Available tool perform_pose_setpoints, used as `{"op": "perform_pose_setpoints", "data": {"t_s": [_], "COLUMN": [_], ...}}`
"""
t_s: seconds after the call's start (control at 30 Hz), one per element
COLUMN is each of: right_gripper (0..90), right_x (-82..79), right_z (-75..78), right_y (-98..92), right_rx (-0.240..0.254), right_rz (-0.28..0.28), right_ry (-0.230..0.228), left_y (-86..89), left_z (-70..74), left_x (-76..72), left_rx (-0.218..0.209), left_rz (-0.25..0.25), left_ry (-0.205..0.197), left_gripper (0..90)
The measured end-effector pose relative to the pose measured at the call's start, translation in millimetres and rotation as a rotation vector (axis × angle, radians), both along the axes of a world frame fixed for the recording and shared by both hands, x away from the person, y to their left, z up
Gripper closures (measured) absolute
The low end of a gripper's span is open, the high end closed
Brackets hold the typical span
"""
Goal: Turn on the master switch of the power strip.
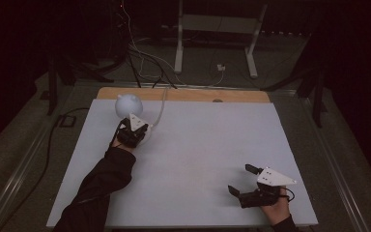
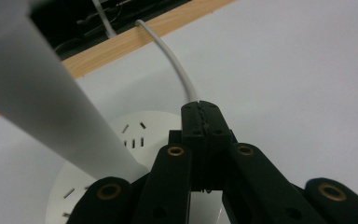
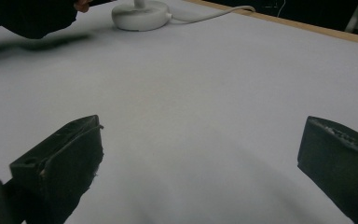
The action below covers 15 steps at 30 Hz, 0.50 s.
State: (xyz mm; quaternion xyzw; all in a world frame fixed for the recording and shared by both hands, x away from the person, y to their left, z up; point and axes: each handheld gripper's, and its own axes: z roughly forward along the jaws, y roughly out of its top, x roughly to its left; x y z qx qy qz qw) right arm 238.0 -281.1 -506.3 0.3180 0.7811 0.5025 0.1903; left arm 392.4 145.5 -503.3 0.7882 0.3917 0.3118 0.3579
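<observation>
A white lamp with a round head (image 1: pixel 127 105) stands at the back left of the white table (image 1: pixel 198 145). My left gripper (image 1: pixel 144 129) hangs right over the lamp. In the left gripper view its jaws (image 2: pixel 201 108) are pressed together above the round slotted base (image 2: pixel 121 135), beside the slanted white stem (image 2: pixel 37 93), with nothing visible between them. The lamp's white cable (image 2: pixel 172 60) runs off from the base toward the back edge. My right gripper (image 1: pixel 242 180) rests near the front right with jaws wide apart (image 3: pixel 200 140) and nothing between them. The lamp base (image 3: pixel 140 14) lies far ahead of it.
A wooden strip (image 1: pixel 188 94) borders the table's back edge. Behind it, on the floor, stand a white metal frame (image 1: pixel 217 29) and loose cables (image 1: pixel 140 58). A dark-sleeved forearm (image 1: pixel 101 183) crosses the table's left front.
</observation>
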Motion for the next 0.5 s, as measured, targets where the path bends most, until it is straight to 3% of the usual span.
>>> {"op": "perform_pose_setpoints", "data": {"t_s": [0.23,0.5], "right_gripper": [0.0,0.0], "right_x": [-0.1,0.0], "right_z": [-0.1,-0.1], "right_y": [0.2,0.2], "right_rx": [-0.001,-0.001], "right_rz": [0.002,0.002], "right_ry": [0.001,0.002], "left_y": [-11.0,-17.1], "left_z": [-10.2,-14.7], "left_x": [-1.1,0.8], "left_rx": [0.180,0.252], "left_rz": [0.001,0.005], "left_ry": [-0.048,-0.054], "left_gripper": [90.0,90.0]}}
